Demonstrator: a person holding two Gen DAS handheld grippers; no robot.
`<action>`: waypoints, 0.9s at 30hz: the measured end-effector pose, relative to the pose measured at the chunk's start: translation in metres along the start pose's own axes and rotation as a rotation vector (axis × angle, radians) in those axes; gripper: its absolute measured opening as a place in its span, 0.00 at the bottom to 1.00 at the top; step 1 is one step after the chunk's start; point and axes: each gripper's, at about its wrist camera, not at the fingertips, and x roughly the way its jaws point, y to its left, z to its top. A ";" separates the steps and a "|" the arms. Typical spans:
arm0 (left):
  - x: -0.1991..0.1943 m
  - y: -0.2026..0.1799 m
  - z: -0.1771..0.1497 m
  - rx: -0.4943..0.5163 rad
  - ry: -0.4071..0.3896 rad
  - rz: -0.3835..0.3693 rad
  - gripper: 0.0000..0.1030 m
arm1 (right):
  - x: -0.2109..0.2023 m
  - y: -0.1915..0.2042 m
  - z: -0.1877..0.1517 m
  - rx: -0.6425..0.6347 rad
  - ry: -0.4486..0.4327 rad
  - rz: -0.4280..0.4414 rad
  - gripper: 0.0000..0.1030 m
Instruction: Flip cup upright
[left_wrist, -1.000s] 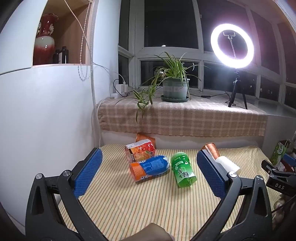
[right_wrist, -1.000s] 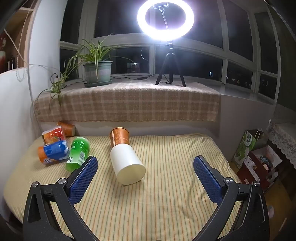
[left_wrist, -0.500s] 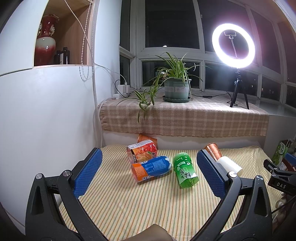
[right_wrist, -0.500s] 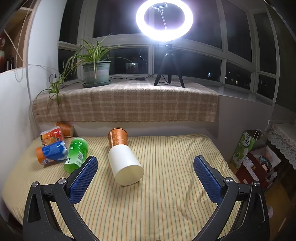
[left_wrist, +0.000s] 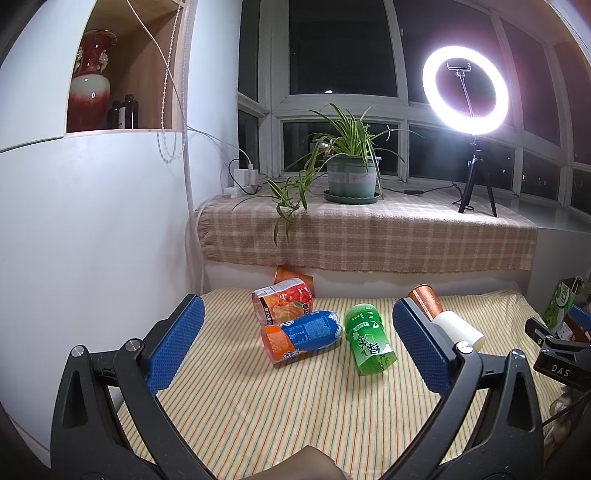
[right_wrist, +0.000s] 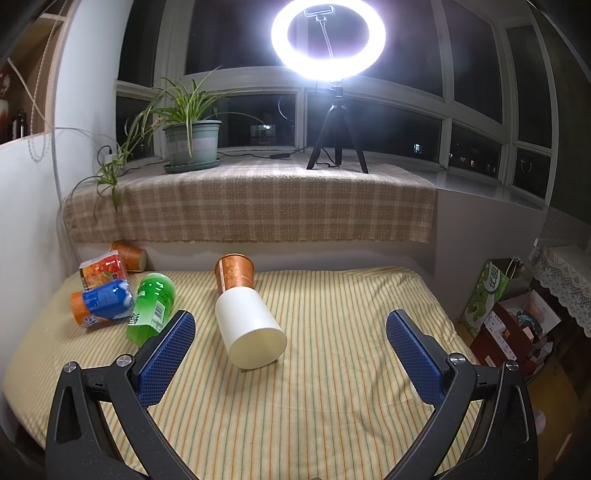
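Room: night behind the windows; a lit ring light (right_wrist: 328, 38) on a tripod and a potted plant (left_wrist: 351, 173) stand on the checked cloth of the sill.
Surface: striped cloth (right_wrist: 314, 406) carries all the cups.
Change since one second ago: both views have shifted only a little; in the right wrist view the white cup sits slightly more to the left and lower in the frame. No cup has changed its place or lie on the cloth.
White cup (right_wrist: 249, 326): lies on its side, the wide end toward the right gripper, the narrow end touching a copper cup (right_wrist: 235, 272) behind it.
Other cups: a green cup (left_wrist: 367, 338), a blue cup (left_wrist: 301, 338) and an orange printed cup (left_wrist: 282, 301) lie on their sides close together at the left.
Left gripper (left_wrist: 297, 347): wide open, holds nothing, touches nothing; the blue and green cups show between its blue pads.
Right gripper (right_wrist: 291, 352): wide open as before, empty, above the cloth; the white cup is between its pads but farther on, apart from them.
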 end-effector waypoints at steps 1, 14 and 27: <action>0.000 -0.001 0.000 0.002 0.000 0.000 1.00 | 0.000 0.000 0.000 0.000 0.000 0.000 1.00; 0.000 -0.002 0.000 0.002 -0.002 0.002 1.00 | 0.002 0.000 -0.002 -0.007 0.002 -0.001 1.00; 0.000 -0.001 0.000 0.001 -0.002 0.003 1.00 | 0.002 0.001 -0.002 -0.007 0.003 0.001 1.00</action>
